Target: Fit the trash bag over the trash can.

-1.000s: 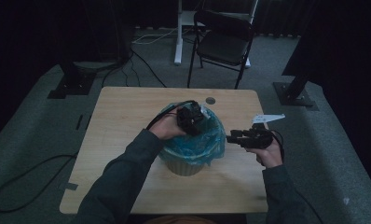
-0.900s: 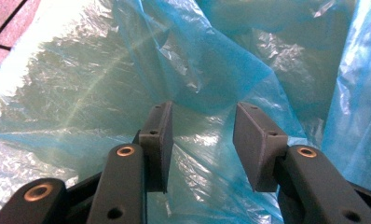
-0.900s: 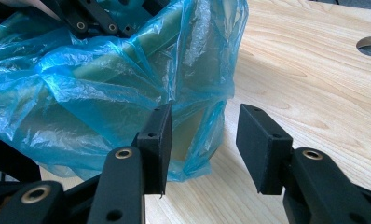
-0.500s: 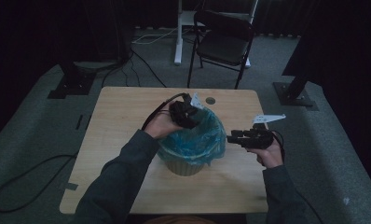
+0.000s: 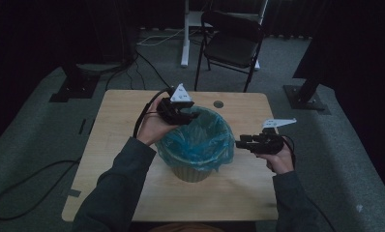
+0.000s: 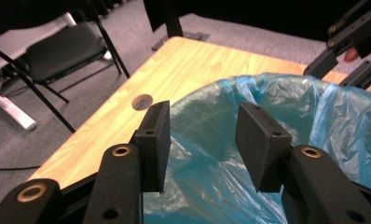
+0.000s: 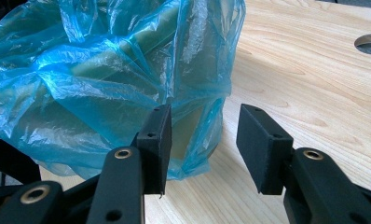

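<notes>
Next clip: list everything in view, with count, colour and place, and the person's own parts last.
Table: one, light wood, centre, with a round hole near its far edge.
Bin: one, tan, mid-table.
Bag: one, blue plastic, lining the bin and folded over its rim.
Folding chair: one, black, on the floor beyond the table.
Floor cables: dark, left of the table.
Left gripper: black, open, at the bin's far-left rim.
Right gripper: black, open, beside the bin's right side.

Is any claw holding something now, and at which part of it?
Nothing is held. The left claw is open above the blue bag; the right claw is open beside it.
</notes>
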`<state>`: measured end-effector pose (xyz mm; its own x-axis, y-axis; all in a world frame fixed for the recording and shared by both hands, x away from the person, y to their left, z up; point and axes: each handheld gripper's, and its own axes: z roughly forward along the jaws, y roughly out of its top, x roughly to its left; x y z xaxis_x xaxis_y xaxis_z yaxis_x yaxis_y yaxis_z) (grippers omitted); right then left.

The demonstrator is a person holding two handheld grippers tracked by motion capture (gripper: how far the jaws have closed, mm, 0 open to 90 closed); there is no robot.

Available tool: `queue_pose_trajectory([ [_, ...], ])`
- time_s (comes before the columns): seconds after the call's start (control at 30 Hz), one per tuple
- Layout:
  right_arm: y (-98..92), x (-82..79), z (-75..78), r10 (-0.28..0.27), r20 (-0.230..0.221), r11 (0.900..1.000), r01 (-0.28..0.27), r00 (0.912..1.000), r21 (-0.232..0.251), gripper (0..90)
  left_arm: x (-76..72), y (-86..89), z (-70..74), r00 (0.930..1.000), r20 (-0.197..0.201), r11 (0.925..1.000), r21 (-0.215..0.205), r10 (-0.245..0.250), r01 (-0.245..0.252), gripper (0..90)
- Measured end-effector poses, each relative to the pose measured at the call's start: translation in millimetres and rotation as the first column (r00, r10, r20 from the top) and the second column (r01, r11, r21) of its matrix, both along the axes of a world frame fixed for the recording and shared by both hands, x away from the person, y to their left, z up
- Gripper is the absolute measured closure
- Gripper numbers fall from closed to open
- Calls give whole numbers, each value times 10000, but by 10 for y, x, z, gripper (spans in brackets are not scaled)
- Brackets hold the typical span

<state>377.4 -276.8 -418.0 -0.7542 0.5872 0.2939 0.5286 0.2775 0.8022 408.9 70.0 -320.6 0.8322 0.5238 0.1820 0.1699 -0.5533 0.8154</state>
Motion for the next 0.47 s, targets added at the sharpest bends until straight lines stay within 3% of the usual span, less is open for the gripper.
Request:
queue_pose_trajectory([
  [0.27,-15,-7,7,-40,-8,10000,40,10000,16,545,-55,258,93,9981,251,9946,-885,571,-546,538],
  [0.47,-21,-2,4,-45,6,10000,45,10000,15,544,-68,491,12,9899,516,9756,-1831,1323,-1208,525],
])
